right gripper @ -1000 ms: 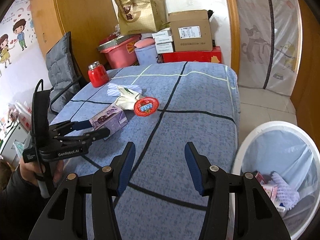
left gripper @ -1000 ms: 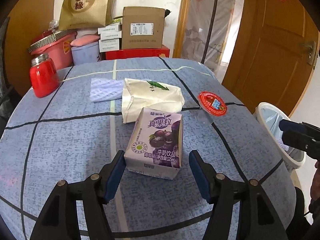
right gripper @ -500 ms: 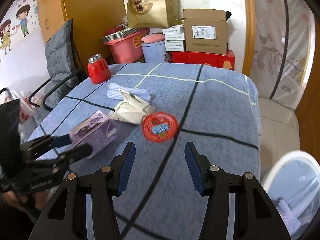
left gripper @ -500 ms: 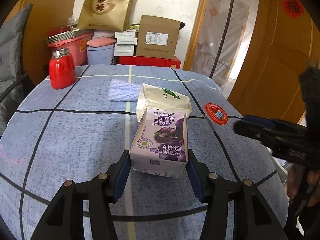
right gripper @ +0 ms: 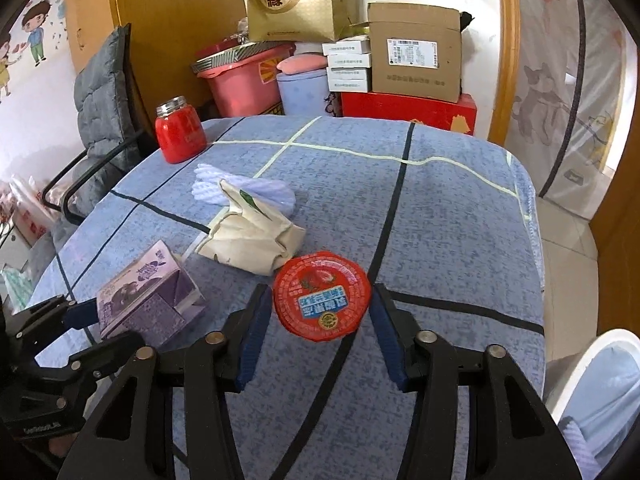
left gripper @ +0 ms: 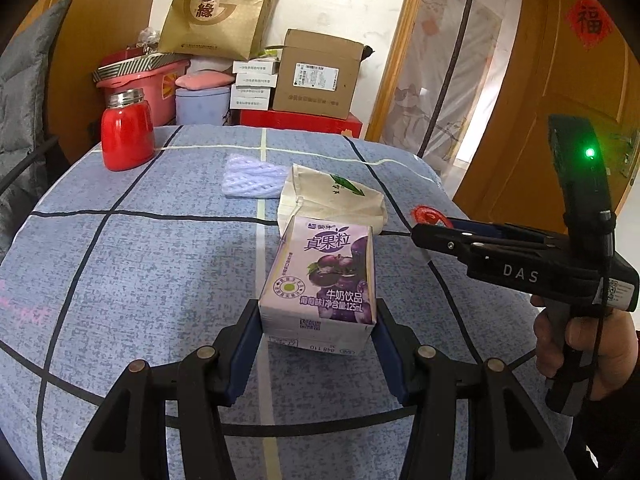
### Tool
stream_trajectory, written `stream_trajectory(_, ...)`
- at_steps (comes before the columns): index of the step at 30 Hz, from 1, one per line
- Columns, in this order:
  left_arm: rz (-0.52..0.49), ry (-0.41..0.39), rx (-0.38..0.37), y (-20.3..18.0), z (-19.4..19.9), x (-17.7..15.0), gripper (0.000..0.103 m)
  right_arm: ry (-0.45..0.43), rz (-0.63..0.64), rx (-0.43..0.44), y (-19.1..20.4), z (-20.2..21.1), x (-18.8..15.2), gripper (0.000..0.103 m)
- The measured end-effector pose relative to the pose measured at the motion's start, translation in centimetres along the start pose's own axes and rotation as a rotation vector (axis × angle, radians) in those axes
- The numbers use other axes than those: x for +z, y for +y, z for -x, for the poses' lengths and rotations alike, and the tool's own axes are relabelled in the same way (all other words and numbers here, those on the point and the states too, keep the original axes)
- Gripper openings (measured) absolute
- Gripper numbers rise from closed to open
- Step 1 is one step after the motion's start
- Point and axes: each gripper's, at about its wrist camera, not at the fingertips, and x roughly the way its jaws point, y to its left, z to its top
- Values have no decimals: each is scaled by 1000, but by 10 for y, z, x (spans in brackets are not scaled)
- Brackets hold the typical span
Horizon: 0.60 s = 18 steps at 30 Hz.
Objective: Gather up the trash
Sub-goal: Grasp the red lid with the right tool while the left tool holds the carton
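Left wrist view. Left gripper (left gripper: 318, 330) clamped on the small purple cardboard milk-drink carton (left gripper: 322, 280), both blue pads pressed flat against the carton's lower sides. Carton upright on the blue checked tablecloth (left gripper: 140, 272), base touching the cloth or barely off it, hard to tell from this angle. Just behind the carton, a crumpled cream paper bag with a green leaf print (left gripper: 334, 196); behind that bag, a white foam fruit net (left gripper: 252, 178). Well behind and to the left of the carton, a red jar with a metal lid (left gripper: 127, 130). To the right of the carton, the right gripper seen side-on, reaching toward a red round lid partly hidden by its tip.

Right wrist view. Right gripper (right gripper: 316, 322) with jaws closing, the red round foil-topped plastic cup (right gripper: 323, 295) between them; slim gaps visible on both sides, so pads not yet pressing. Cup lying just in front of the cream paper bag. Purple carton to the left of the cup, in the left gripper's pads. White round bin with a pale blue liner (right gripper: 592, 380) off the table edge, to the right of and nearer than the cup.

Step in hand, by judgement: double pick-up, carton secured, cup about to be gripped. Next: finishing the squeeze on the cup's rim without crushing or tipping it, then lifting both pieces and carrying them right, over the bin, before letting go.
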Motion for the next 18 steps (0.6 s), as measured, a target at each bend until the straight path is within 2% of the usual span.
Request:
stream_trajectory(7,-15,-12,9,-7,6,0,54,-27,-7,27,1,22,-7,45)
stream_trajectory(18,-55,-23,-17,-40,30,-8,54,-61,-79,38,-14,82,-46,45)
